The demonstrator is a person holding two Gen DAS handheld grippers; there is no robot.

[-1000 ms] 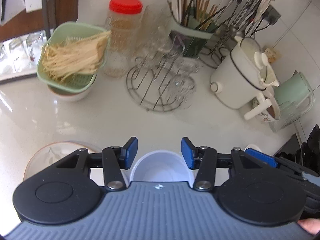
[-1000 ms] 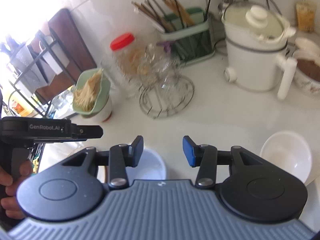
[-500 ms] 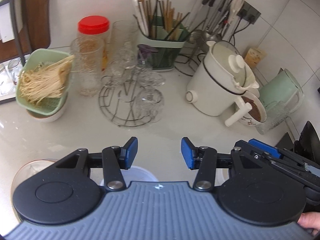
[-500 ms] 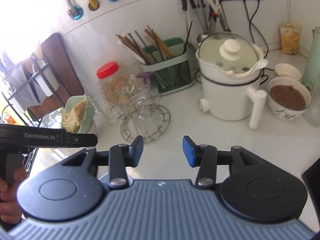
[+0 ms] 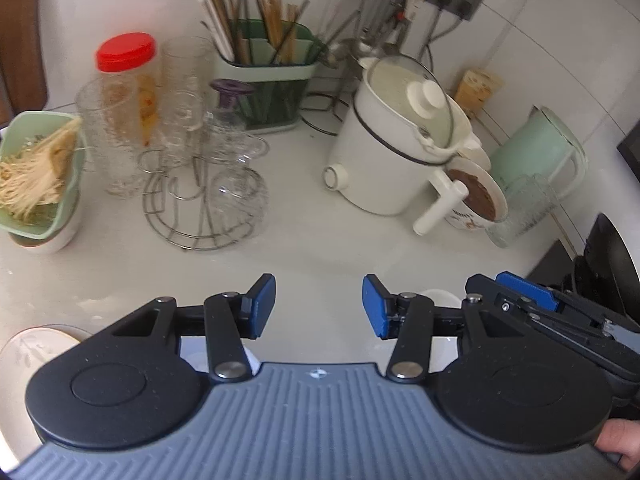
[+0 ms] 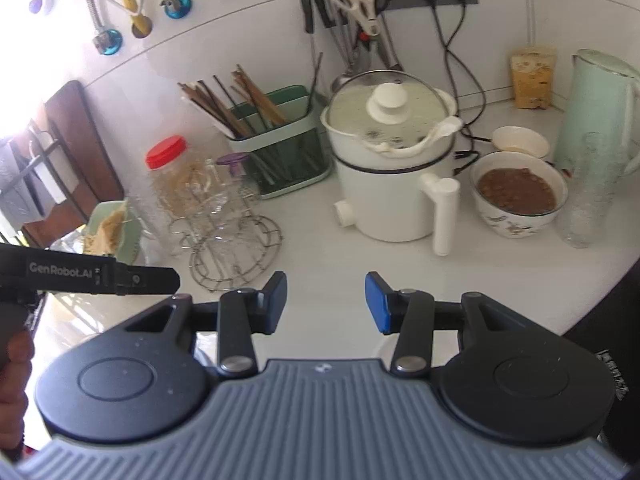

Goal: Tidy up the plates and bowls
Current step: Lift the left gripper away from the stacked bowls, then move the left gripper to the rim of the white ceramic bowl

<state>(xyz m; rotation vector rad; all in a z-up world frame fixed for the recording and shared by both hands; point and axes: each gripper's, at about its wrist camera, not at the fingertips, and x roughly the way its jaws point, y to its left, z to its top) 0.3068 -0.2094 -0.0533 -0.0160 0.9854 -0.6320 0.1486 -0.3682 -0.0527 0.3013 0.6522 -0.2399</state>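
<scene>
My left gripper (image 5: 319,306) is open and empty above the white counter. A patterned plate (image 5: 36,350) peeks out at its lower left. A white bowl (image 5: 440,298) shows behind its right finger, mostly hidden, and another white bowl is almost hidden under its left finger. My right gripper (image 6: 326,303) is open and empty, held above the counter. The left gripper's body (image 6: 92,274) shows at the left of the right wrist view, and the right gripper's blue pads (image 5: 526,288) show at the right of the left wrist view.
A white electric pot (image 6: 394,184), a bowl of brown food (image 6: 518,196), a small bowl (image 6: 520,142), a mint kettle (image 6: 596,108), a glass rack (image 5: 204,192), a chopstick holder (image 5: 266,68), a red-lidded jar (image 5: 128,80) and a green basket of noodles (image 5: 38,172) line the back.
Both grippers have lifted and tilted up. The white bowls and the plate have slid down out of view under the grippers, and more of the back wall shows.
</scene>
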